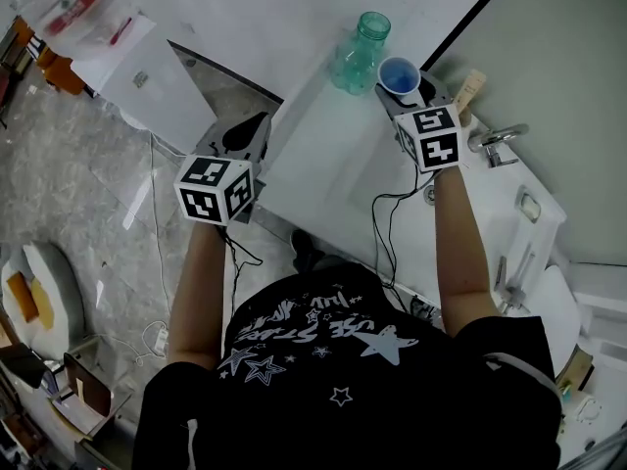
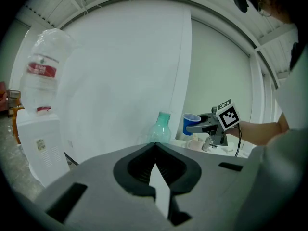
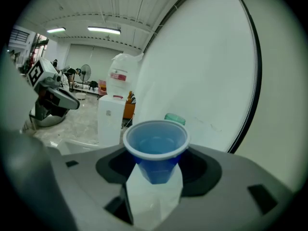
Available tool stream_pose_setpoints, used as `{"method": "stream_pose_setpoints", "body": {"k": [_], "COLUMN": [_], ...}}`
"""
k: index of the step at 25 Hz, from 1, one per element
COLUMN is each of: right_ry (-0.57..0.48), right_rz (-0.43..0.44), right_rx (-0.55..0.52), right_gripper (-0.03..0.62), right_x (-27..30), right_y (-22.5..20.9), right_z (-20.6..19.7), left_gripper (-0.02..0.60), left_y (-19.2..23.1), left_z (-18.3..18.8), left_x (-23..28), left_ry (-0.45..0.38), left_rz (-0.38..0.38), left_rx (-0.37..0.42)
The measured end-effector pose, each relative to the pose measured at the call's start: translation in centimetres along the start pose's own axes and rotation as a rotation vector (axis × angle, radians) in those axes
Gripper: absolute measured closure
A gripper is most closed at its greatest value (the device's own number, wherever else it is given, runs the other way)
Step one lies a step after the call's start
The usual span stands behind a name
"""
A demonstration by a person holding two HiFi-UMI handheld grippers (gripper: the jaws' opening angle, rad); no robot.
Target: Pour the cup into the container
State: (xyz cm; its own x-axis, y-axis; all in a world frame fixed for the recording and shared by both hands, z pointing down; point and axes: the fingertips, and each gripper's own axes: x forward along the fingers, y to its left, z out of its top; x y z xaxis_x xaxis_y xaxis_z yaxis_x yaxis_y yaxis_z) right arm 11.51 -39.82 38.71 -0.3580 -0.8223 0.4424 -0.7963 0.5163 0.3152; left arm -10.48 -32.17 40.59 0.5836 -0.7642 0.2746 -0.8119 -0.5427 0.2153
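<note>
Blue cup (image 3: 155,146) sits furthest right, so begin at the far left. The left gripper (image 2: 155,153) hangs well left of the container (image 1: 360,52), off the edge of the white counter (image 1: 323,155). Its jaws are pressed together on nothing, probably parked aside because pouring takes one hand. The container, a teal jar, stands upright on the counter, and its mouth looks open in the head view, ready to receive. Just right of the container, the right gripper (image 3: 155,177) has its jaws partly spread and clamped on the cup's lower body. The cup is level, apparently with liquid inside. It is likely kept upright so nothing spills before its lip is over the container's mouth.
</note>
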Motion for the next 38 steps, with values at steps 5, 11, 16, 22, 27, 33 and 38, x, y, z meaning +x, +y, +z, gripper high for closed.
{"method": "stream_pose_setpoints", "body": {"k": [5,11,16,22,27,33,38], "right_ry": [-0.051,-0.087,-0.099,-0.089,-0.086,-0.084,-0.074], "right_rz": [0.074,0.164,0.227,0.306,0.386,0.454,0.504], "right_rx": [0.047,0.083,0.086,0.067,0.079,0.076,0.074], "right_gripper": [0.324,0.322,0.321,0.321,0.319,0.319,0.318], "right_x": [-0.1,0.7,2.4,4.2,5.0,6.2,7.0], "right_y": [3.7,8.4,12.0,16.0,19.0,21.5,23.7], "right_z": [-0.7,-1.6,-2.3,-3.8,-4.6,-5.9,-6.4], "left_gripper": [0.572,0.571,0.572,0.572,0.572,0.572,0.572], "left_y": [-0.2,-0.1,0.6,1.9,2.3,2.7,3.3], "left_z": [-1.5,-3.7,-5.0,-6.4,-7.6,-8.5,-9.2], "left_x": [-0.9,-1.9,-2.4,-3.0,-3.0,-3.2,-3.8], "left_ry": [0.014,0.039,0.059,0.079,0.095,0.110,0.125], "left_rz": [0.006,0.027,0.047,0.081,0.094,0.115,0.136], "left_rx": [-0.016,-0.037,-0.050,-0.065,-0.087,-0.103,-0.113]}}
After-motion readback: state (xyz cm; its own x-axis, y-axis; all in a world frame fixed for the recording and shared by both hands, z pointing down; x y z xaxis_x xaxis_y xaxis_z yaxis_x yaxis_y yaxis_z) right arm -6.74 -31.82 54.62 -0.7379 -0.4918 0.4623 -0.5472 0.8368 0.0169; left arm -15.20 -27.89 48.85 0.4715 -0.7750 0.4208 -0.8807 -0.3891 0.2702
